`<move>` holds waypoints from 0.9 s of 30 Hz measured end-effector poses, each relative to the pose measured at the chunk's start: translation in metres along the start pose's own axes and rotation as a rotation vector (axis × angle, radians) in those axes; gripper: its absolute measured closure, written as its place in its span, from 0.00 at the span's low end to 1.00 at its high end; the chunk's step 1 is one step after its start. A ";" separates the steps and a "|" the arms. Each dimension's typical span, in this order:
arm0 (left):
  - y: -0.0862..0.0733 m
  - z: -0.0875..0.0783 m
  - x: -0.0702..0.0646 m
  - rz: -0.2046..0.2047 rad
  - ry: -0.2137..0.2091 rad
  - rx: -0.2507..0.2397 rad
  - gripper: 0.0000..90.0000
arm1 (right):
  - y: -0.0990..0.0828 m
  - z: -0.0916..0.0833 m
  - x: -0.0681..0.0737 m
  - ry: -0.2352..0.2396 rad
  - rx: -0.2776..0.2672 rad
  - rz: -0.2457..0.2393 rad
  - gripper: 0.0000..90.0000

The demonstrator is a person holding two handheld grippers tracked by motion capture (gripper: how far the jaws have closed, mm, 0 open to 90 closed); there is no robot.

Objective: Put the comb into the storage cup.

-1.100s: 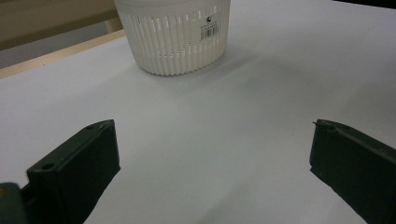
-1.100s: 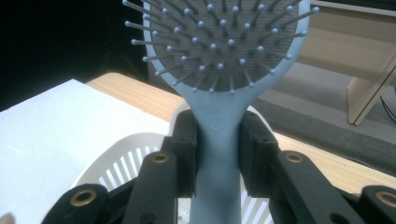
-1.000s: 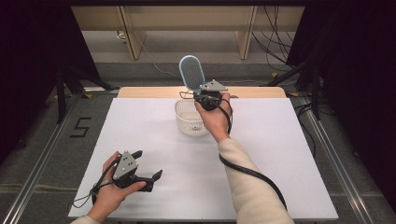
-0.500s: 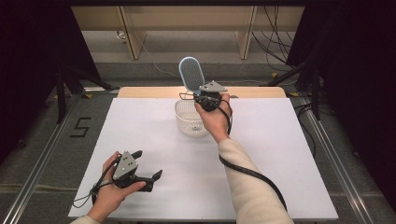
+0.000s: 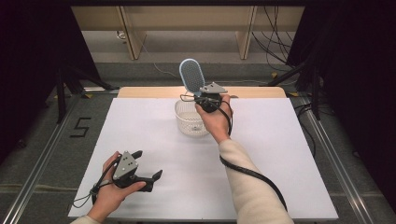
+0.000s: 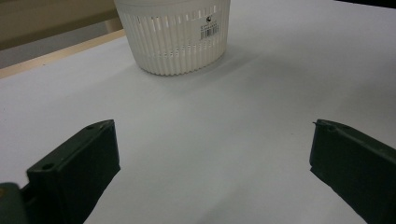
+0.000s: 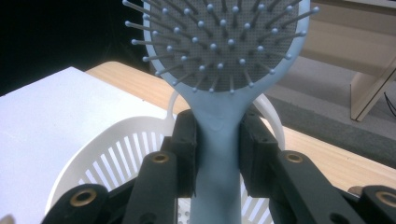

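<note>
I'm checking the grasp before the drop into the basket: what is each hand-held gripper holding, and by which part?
The right hand-held gripper clamps the blue hairbrush by its handle, just below the head. The left hand-held gripper holds nothing.

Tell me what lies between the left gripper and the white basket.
Nothing: in the high view the white table is bare between the left gripper and the basket. The left gripper view shows the same bare stretch ahead of its open jaws.

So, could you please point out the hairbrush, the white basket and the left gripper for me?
hairbrush (image 7: 223,42): right gripper view, on the bristle pad.
white basket (image 6: 175,39): left gripper view, on its slotted wall.
left gripper (image 5: 148,164): high view, between its fingertips.
</note>
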State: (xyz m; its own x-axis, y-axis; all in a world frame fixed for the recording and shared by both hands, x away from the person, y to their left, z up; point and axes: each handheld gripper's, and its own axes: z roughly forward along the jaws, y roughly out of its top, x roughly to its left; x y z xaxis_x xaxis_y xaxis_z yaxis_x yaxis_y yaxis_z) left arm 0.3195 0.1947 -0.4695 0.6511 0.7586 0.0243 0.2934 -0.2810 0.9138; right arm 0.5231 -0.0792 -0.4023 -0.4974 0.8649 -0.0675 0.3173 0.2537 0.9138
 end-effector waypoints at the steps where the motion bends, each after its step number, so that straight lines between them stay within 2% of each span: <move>1: 0.000 0.000 0.000 -0.001 0.000 -0.001 0.01 | 0.000 0.000 0.000 0.000 0.001 -0.003 0.78; 27: 0.000 0.000 0.000 -0.002 0.000 0.001 0.01 | -0.006 0.004 0.001 0.019 0.017 -0.026 0.78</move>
State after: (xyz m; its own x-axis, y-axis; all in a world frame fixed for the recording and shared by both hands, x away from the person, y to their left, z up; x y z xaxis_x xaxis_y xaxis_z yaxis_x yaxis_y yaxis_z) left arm 0.3194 0.1945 -0.4697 0.6508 0.7589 0.0228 0.2948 -0.2803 0.9135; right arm 0.5241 -0.0785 -0.4089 -0.5204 0.8499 -0.0832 0.3181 0.2833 0.9047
